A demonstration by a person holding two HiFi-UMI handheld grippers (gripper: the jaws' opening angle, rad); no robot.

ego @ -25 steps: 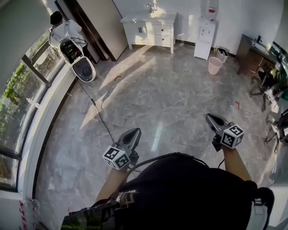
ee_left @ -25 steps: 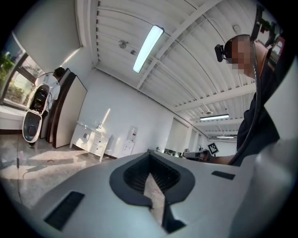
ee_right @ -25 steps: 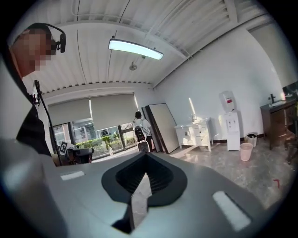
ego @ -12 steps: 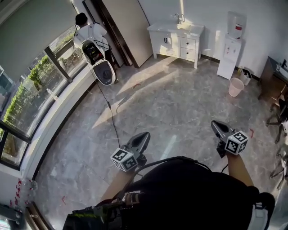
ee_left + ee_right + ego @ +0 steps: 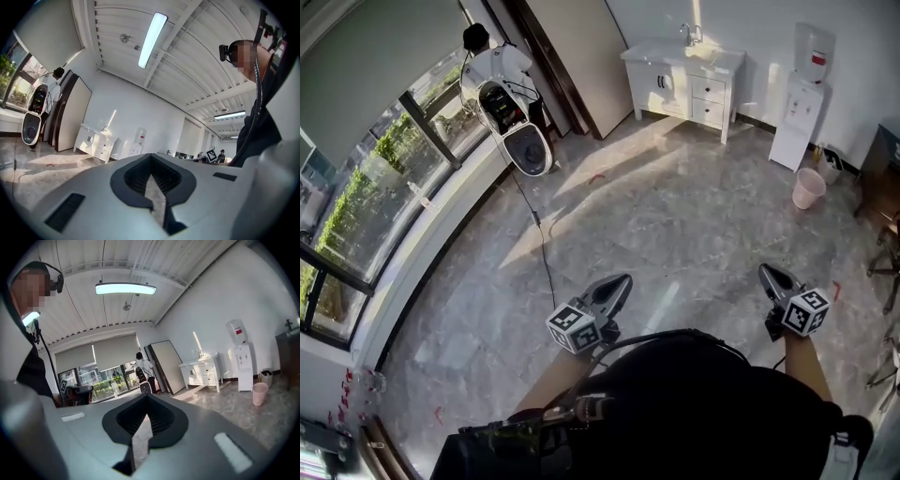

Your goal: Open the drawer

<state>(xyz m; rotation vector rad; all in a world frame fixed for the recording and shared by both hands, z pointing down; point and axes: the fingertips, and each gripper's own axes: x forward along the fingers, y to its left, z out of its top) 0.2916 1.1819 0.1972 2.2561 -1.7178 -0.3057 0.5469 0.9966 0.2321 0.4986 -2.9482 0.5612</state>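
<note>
Two hand-held grippers are out in front of the person, low in the head view, over the grey marble floor [image 5: 675, 206]. The left gripper [image 5: 622, 280] sits at lower centre and the right gripper [image 5: 768, 273] at lower right, each with its marker cube nearest the body. Each gripper's own view shows its jaws drawn together at the tips, with nothing between them and nothing touched; only floor shows through the gap behind the tips.

The drawers [image 5: 711, 90] are in the right half of a white cabinet [image 5: 661, 82] with a tap on top. It stands against the far wall at the upper middle of the head view, well apart from both grippers, and every drawer front sits flush. A water dispenser [image 5: 800, 108] stands just right of it, with a pink bucket [image 5: 809, 187] on the floor nearby. At upper left, by the window, a person in a white top [image 5: 492, 64] stands beside a white pod-shaped machine [image 5: 520, 131].
</note>
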